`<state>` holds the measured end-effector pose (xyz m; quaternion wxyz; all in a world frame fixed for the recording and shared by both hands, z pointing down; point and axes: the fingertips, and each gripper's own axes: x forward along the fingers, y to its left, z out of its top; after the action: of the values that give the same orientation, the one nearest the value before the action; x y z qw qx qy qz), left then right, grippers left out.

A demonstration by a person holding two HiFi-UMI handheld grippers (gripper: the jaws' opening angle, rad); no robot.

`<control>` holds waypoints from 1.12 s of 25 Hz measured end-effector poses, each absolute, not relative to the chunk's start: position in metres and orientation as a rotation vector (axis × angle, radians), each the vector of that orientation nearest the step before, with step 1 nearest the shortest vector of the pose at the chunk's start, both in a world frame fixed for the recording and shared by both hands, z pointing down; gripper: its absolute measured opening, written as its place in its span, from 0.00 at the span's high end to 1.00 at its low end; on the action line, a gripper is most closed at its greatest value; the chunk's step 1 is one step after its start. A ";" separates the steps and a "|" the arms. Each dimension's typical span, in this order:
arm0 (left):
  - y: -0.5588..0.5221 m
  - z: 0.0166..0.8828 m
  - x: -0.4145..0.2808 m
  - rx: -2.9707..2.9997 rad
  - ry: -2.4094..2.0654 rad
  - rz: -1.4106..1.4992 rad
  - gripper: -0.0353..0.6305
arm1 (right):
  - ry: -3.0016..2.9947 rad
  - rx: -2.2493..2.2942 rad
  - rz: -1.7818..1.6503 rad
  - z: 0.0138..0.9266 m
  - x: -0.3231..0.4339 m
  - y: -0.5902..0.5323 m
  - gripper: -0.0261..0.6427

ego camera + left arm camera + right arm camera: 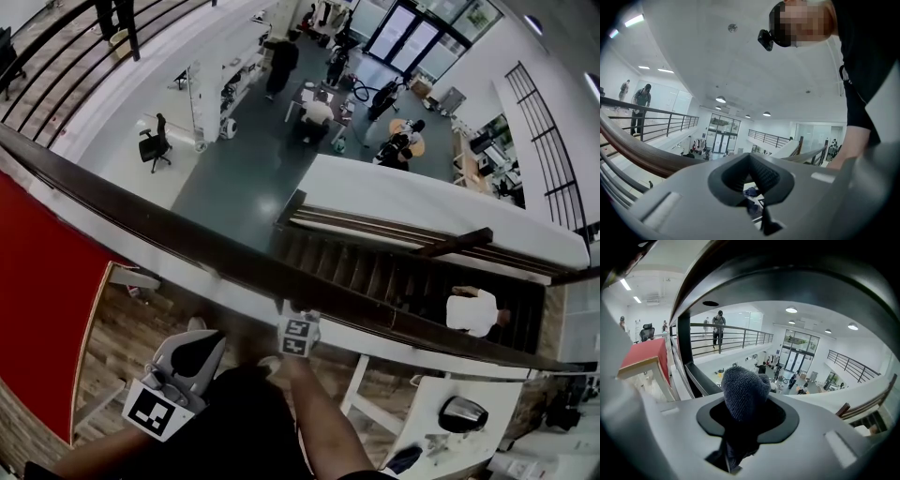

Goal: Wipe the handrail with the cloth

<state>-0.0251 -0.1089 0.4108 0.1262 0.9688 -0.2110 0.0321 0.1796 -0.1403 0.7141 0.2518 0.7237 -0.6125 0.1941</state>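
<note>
From the mezzanine the view drops to the ground floor. At the far left a red panel (37,281) lies against the landing's edge. Next to it, low and on the near side of the handrail (187,239), is the left gripper (202,339). It is apart from the rail, with its marker cube turned toward the person. In the left gripper view its jaws (751,173) are closed together with nothing between the dark pads, and the wooden handrail (637,152) sweeps past on the left.

The handrail is a dark band running across the landing edge, from the upper left down to the right. Beyond it on the lower floor are an office chair (155,141) and a cluster of people (319,112).

Near the middle, the right gripper (298,323) is pushed up to the handrail's near edge at the end of the person's bare forearm (319,412). In the right gripper view the jaws (747,413) are clamped on the cloth (745,392), a grey-blue knitted wad. Its rounded top bulges out past the pads and its tail hangs back toward the camera. The handrail (787,282) arches close over the gripper, though I cannot tell whether the cloth touches it.

Further right, a staircase (394,272) descends below the rail, with a person in a white shirt (473,309) on it.
</note>
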 end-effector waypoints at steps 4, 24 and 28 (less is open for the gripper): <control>-0.098 0.410 -0.014 2.820 -0.603 0.088 0.95 | -1.653 1.967 0.533 0.714 0.193 -0.127 0.78; -0.068 0.410 0.029 2.809 -0.601 0.068 0.95 | -1.653 1.934 0.530 0.717 0.235 -0.095 0.78; -0.062 0.413 0.038 2.813 -0.577 0.088 0.95 | -1.644 1.965 0.550 0.717 0.248 -0.089 0.78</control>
<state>0.0382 -0.0621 0.4126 0.1341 0.9703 -0.1991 0.0303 0.2484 -0.0885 0.7174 0.2577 0.7244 -0.6063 0.2029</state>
